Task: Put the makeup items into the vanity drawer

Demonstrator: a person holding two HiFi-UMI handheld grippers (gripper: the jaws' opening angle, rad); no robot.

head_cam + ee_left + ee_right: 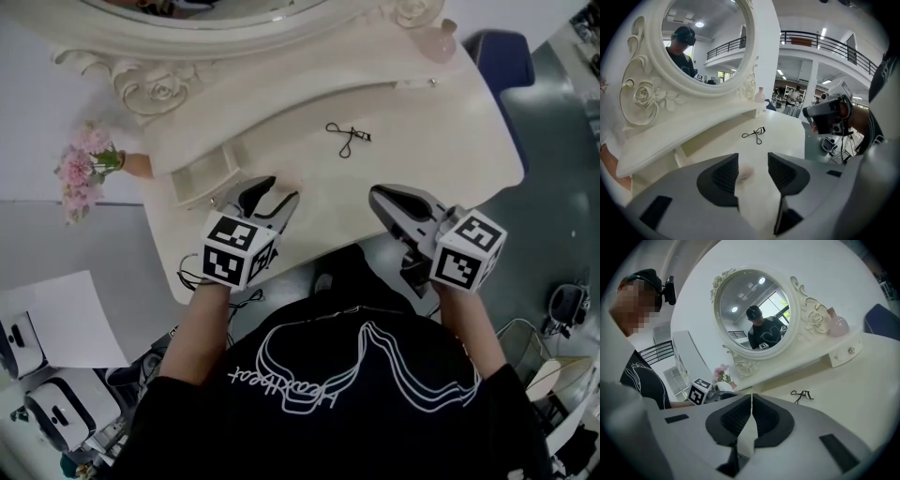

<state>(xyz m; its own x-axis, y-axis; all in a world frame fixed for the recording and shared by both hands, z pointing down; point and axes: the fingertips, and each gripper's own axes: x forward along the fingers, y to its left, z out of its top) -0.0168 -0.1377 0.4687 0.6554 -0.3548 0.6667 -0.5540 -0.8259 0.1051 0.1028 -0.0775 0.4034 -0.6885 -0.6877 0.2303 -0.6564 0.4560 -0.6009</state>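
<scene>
While the black eyelash curler lies loose in the middle of the cream bench, well ahead of both my claws, no makeup item is in my grip. It rests flat in the open with bare surface around it, so I judge that I can reach it from above without nudging anything else.

The vanity drawer stands pulled out under the shelf, to the left of the curler and just beyond my left claw. It is open, ready to take things in.

My left claw points down at the bench with its jaws apart. Between them shows a small pale pink thing on the surface, too blurred to name; the pads do not press on it. With the claw spread over that spot beside the drawer, I judge that this claw is the one set to work there.

My right claw hangs over the bench's near edge, its jaws closed together on nothing. It waits idle, nearer the curler's side.

Beyond stand the round carved mirror, a pink bottle and pink flowers.
</scene>
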